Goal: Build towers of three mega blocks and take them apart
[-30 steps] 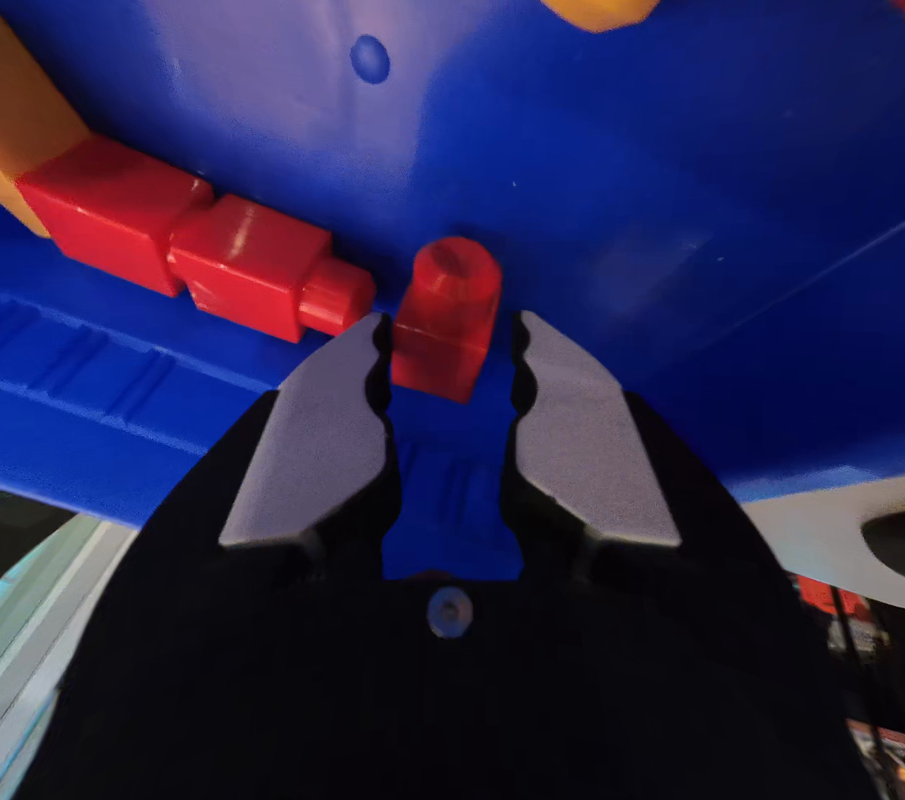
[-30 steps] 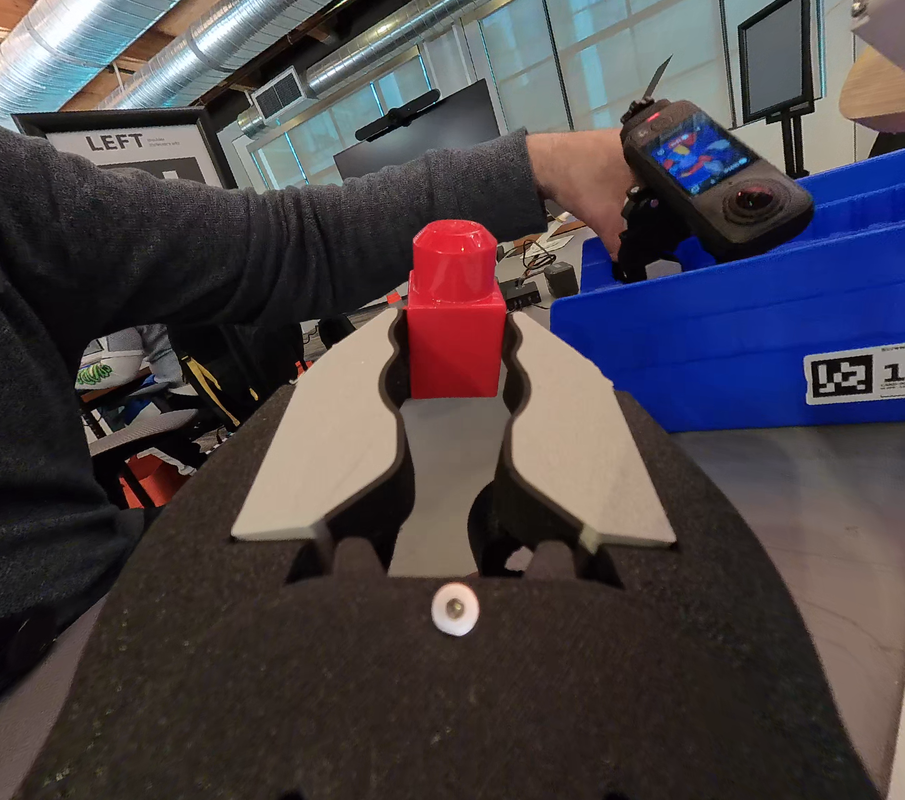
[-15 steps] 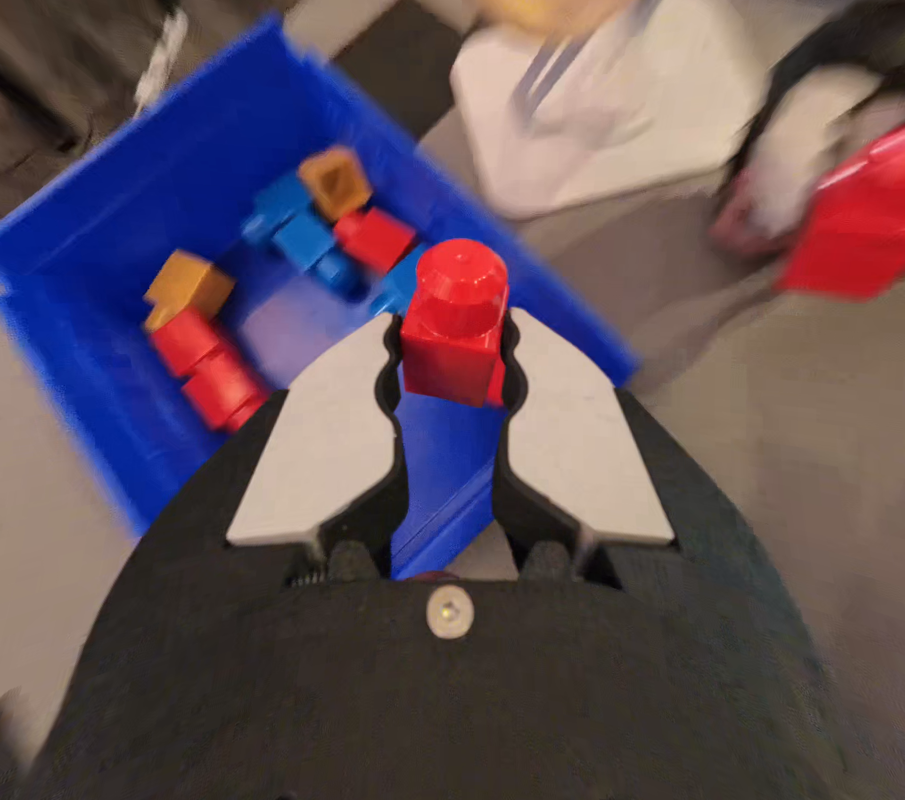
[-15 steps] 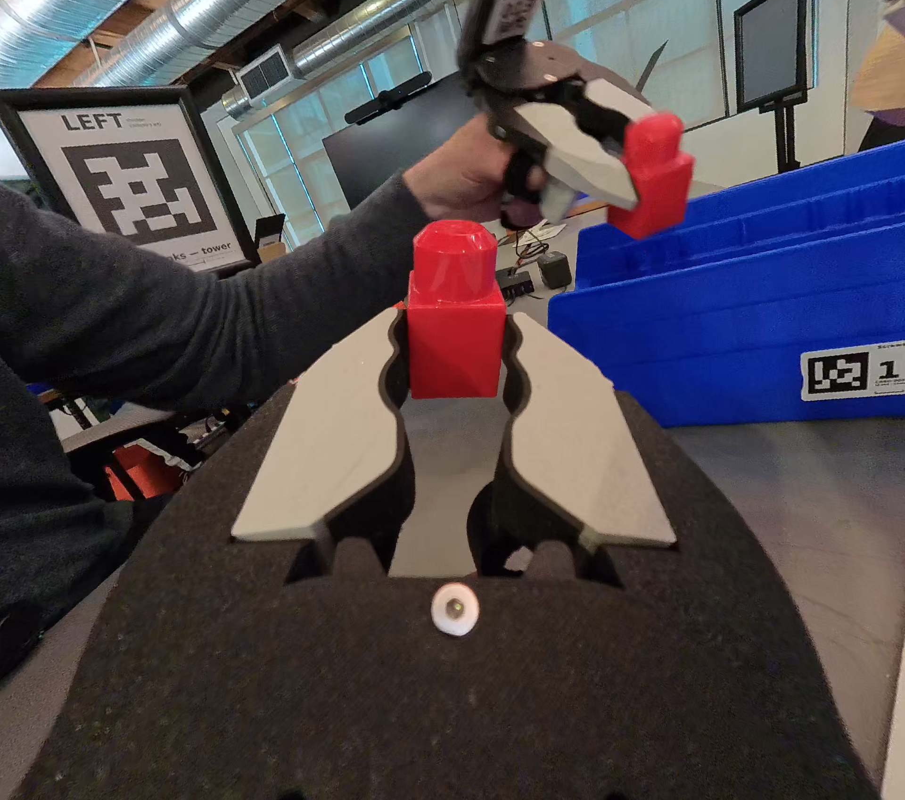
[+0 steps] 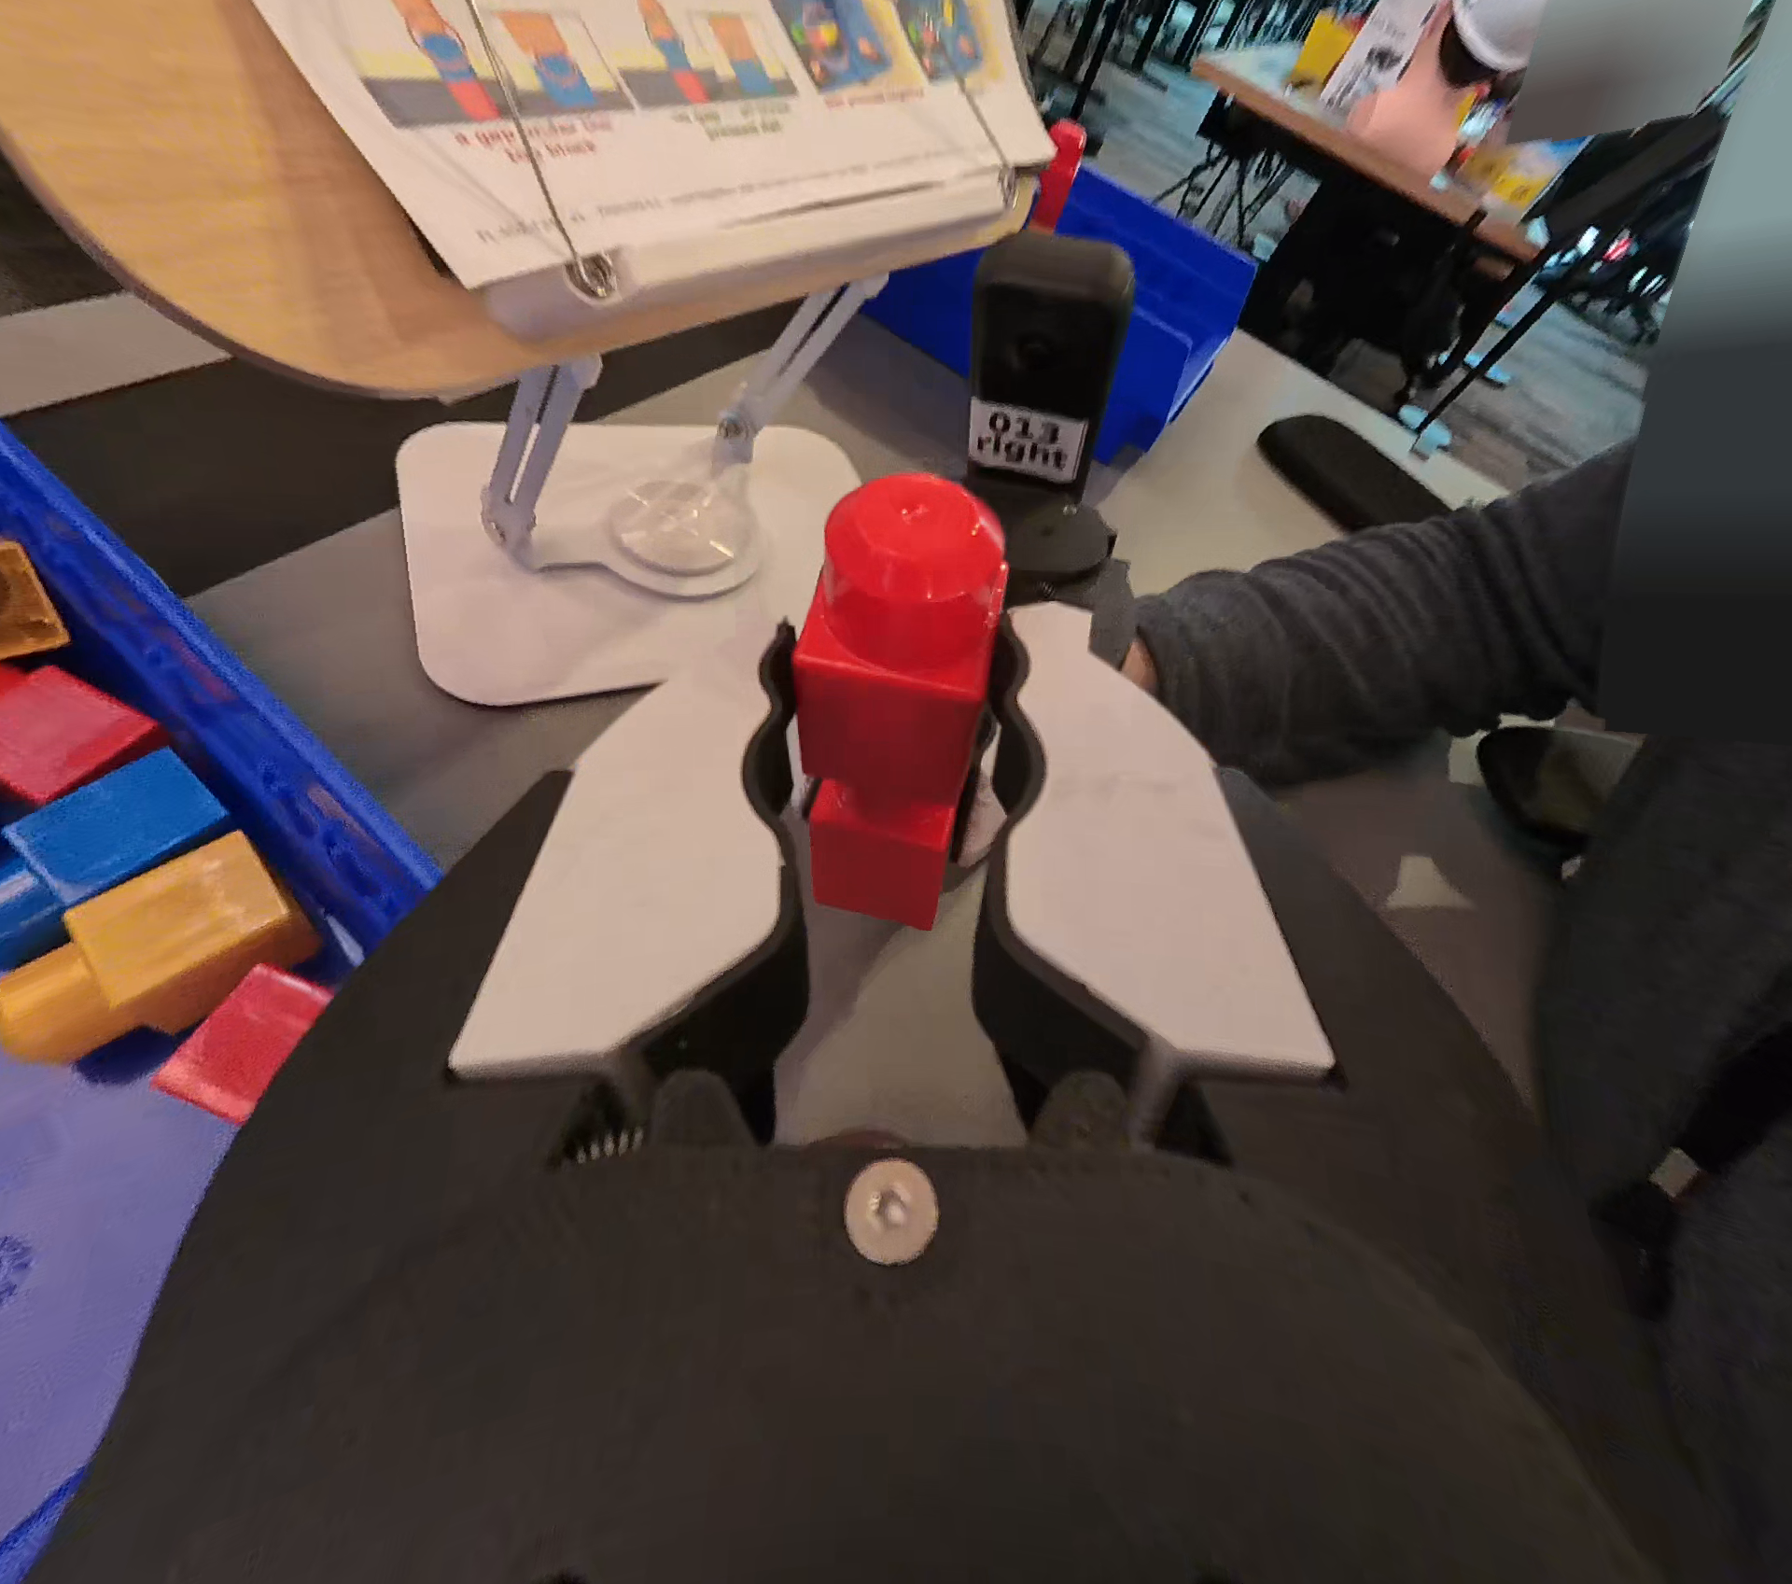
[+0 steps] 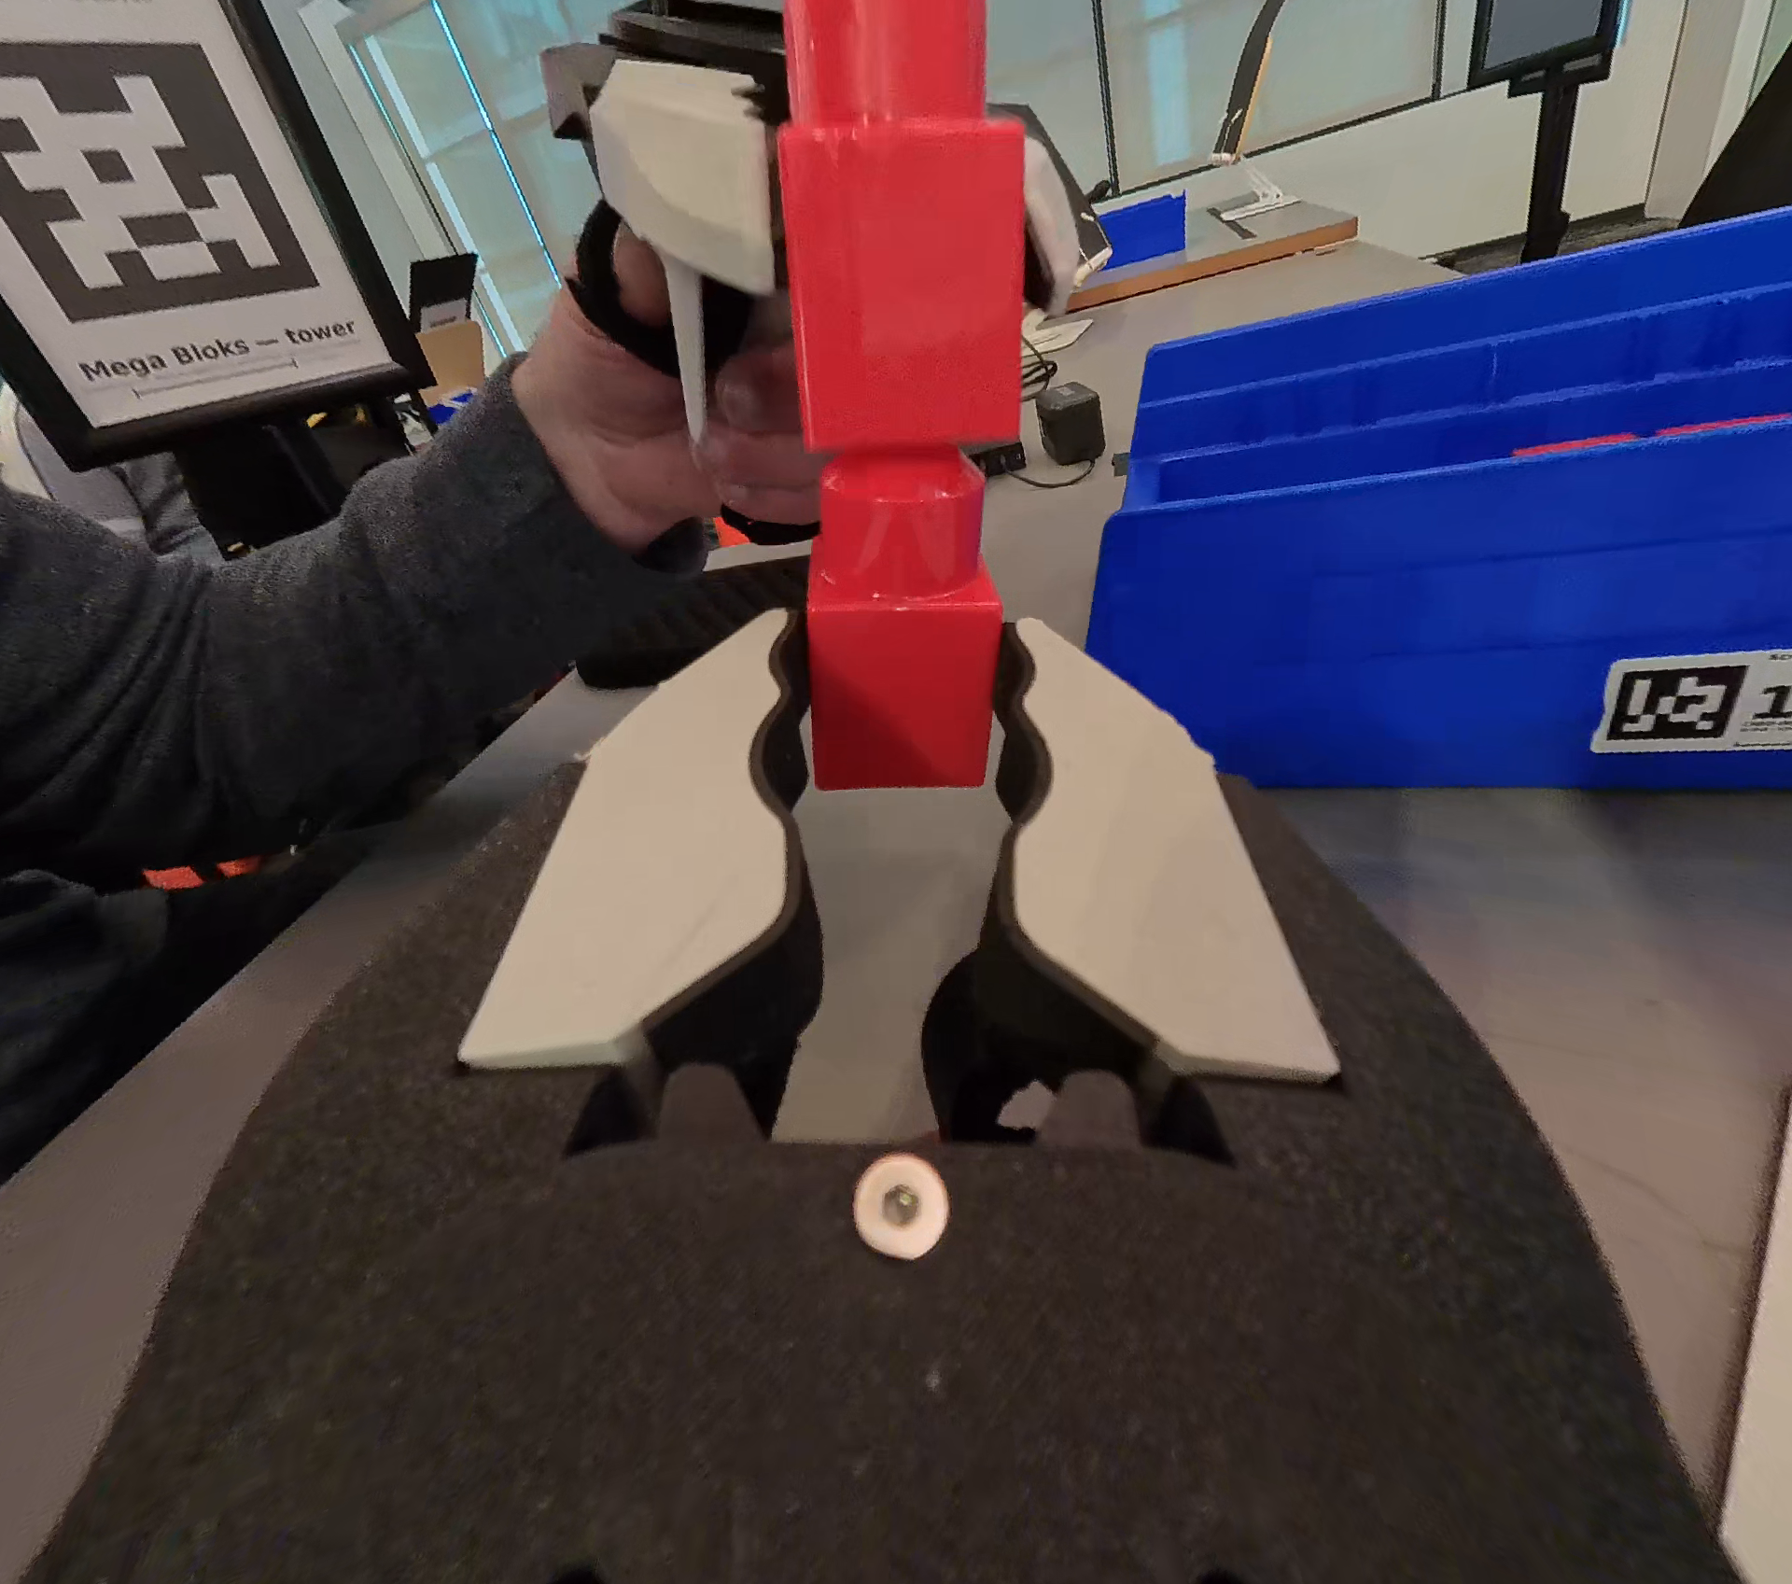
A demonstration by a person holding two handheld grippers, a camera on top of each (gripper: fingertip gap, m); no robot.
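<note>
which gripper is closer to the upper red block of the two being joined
Left. The left gripper is clamped on the upper red block; the right gripper grips the lower red block just beneath it.

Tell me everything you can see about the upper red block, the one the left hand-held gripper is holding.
The upper red block is glossy red plastic: a square body with one round stud on top. It stands upright in the air, clamped on both sides by the left hand-held gripper. Its base sits over the stud of the lower red block, which the right hand-held gripper holds. That stud still shows between them, so they are not pressed flush.
</note>
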